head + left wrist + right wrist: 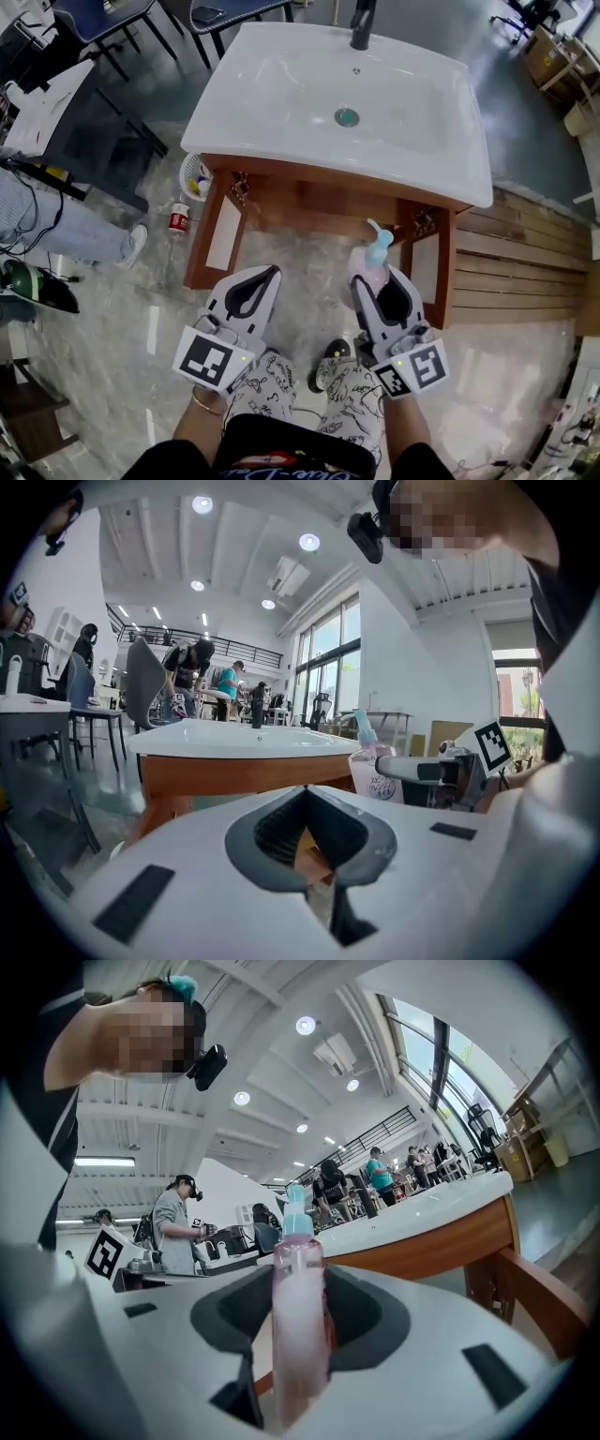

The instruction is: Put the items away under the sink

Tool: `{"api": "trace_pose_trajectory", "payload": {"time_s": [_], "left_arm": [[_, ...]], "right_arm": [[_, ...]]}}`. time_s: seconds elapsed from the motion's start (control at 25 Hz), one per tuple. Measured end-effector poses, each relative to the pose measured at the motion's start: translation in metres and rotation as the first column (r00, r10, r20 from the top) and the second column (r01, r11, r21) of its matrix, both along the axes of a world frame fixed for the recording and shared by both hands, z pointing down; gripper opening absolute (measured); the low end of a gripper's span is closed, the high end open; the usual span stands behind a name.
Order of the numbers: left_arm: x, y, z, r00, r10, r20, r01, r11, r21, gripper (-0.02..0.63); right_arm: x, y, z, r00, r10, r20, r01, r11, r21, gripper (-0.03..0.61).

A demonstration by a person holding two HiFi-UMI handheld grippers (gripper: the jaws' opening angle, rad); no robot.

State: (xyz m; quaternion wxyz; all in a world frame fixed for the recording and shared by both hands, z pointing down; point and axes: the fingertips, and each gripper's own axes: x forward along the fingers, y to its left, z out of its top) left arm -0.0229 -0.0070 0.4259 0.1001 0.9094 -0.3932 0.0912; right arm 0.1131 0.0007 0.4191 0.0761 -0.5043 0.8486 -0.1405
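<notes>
A white sink (281, 84) sits on a wooden vanity (319, 202) whose space below is open. In front of its right leg my right gripper (380, 278) is shut on a pink pump bottle (376, 259) with a light blue nozzle. The bottle stands upright between the jaws in the right gripper view, where the right gripper (300, 1274) faces the vanity edge. My left gripper (270, 274) hangs beside it to the left, level with the vanity's front. Its fingertips meet with nothing visibly held, also in the left gripper view (305, 794). That view shows the bottle (375, 778) at its right.
A white basket (194, 175) and a red-and-white can (178, 218) lie on the floor by the vanity's left leg. Wooden decking (525, 272) runs along the right. A seated person's leg and shoe (133, 246) are at the left. Chairs stand behind the sink.
</notes>
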Motion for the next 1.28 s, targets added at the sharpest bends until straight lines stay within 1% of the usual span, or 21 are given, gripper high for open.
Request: {"api": "trace_pose_trajectory", "payload": {"time_s": [0.16, 0.4, 0.6, 0.8, 1.08, 1.16, 1.28], "left_arm": [[0.001, -0.008, 0.028, 1.0, 0.001, -0.012, -0.001, 1.0, -0.006, 0.008], [0.007, -0.018, 0.067, 1.0, 0.012, -0.019, -0.012, 1.0, 0.028, 0.008], [0.007, -0.026, 0.101, 0.999, 0.018, -0.036, -0.017, 0.999, 0.032, 0.008], [0.013, -0.036, 0.135, 0.997, 0.027, -0.075, -0.025, 0.999, 0.031, 0.008], [0.02, -0.051, 0.168, 0.992, 0.067, -0.108, -0.058, 0.995, 0.079, 0.008], [0.02, -0.054, 0.176, 0.989, 0.086, -0.122, -0.074, 0.992, 0.101, 0.008], [0.013, -0.056, 0.19, 0.988, 0.092, -0.125, -0.075, 0.988, 0.137, 0.008]], "right_arm": [[0.001, -0.007, 0.024, 1.0, 0.009, -0.005, -0.009, 1.0, 0.006, 0.184], [0.005, -0.016, 0.067, 1.0, 0.016, -0.005, -0.015, 1.0, 0.017, 0.184], [0.007, -0.025, 0.098, 1.0, 0.027, 0.006, -0.027, 0.999, 0.026, 0.184], [0.013, -0.037, 0.123, 0.999, 0.033, -0.004, -0.033, 0.998, 0.06, 0.184], [0.015, -0.043, 0.15, 0.998, 0.054, -0.036, -0.05, 0.993, 0.109, 0.184], [0.014, -0.044, 0.159, 0.997, 0.064, -0.041, -0.058, 0.99, 0.13, 0.184], [0.009, -0.044, 0.175, 0.996, 0.075, -0.048, -0.067, 0.986, 0.15, 0.184]]}}
